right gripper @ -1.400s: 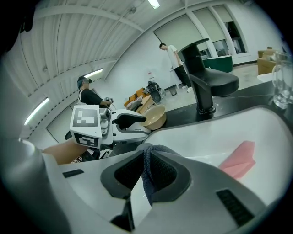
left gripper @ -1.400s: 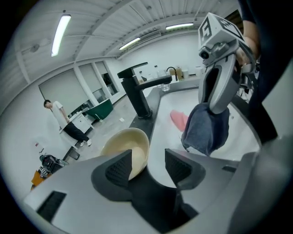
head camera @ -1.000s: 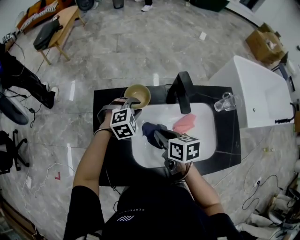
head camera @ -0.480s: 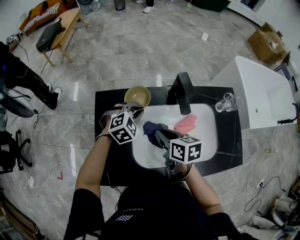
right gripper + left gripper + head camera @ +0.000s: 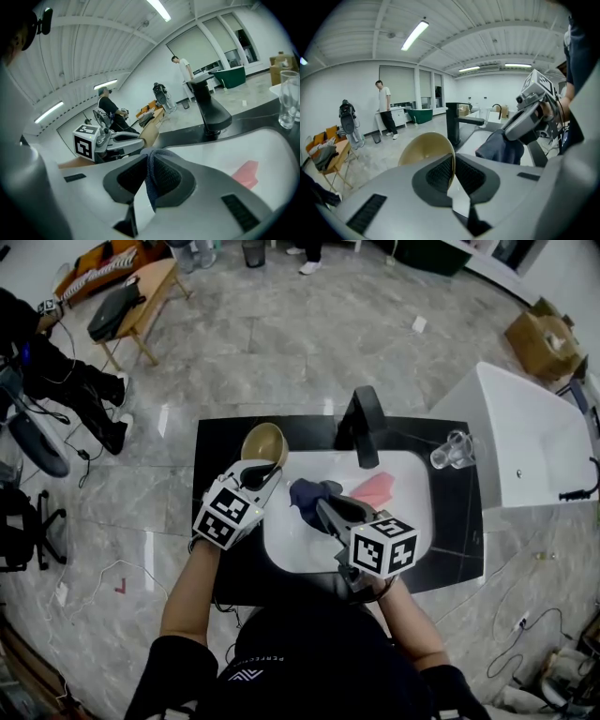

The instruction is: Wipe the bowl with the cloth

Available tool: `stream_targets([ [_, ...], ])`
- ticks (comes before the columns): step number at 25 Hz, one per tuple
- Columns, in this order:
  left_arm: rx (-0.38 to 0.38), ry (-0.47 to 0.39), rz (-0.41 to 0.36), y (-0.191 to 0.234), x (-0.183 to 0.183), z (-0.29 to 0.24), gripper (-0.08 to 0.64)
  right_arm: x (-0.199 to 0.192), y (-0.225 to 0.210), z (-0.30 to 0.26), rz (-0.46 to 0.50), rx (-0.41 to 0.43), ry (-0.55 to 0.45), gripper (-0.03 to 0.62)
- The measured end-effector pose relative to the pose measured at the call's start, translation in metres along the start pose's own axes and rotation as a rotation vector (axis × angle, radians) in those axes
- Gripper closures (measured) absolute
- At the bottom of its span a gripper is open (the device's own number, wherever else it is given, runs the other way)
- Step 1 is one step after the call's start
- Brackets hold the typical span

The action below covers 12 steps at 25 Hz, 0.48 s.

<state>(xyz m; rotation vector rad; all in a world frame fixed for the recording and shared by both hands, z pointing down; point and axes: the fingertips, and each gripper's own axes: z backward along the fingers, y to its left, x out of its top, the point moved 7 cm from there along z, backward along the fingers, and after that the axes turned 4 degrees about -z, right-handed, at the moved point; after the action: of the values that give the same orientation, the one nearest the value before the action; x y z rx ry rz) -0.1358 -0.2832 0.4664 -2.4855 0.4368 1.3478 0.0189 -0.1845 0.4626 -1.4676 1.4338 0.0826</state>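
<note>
Left gripper [image 5: 452, 172] jaws just closed, pinching bowl [image 5: 423, 149] rim only; right gripper [image 5: 149, 180] jaws pinch cloth [image 5: 309, 493]. Risk: wipe pressure twists bowl loose into sink [image 5: 298, 551].

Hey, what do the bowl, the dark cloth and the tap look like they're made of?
The bowl looks like plastic or melamine: tan, smooth, dull sheen, thin rim. The cloth is soft navy fabric, matte, with a fine knit-like texture and limp folds. The tap is probably metal with a matte black coating: crisp square edges.
</note>
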Motion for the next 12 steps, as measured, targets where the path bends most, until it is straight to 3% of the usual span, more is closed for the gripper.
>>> stream_targets([
  [5, 0.031, -0.053, 0.192, -0.026, -0.010, 0.018, 0.540, 0.005, 0.003, 0.016, 0.030, 0.042, -0.011, 0.532],
  [12, 0.055, -0.147, 0.367, -0.057, -0.017, 0.045, 0.540, 0.008, 0.018, 0.033, 0.083, 0.127, -0.017, 0.532],
])
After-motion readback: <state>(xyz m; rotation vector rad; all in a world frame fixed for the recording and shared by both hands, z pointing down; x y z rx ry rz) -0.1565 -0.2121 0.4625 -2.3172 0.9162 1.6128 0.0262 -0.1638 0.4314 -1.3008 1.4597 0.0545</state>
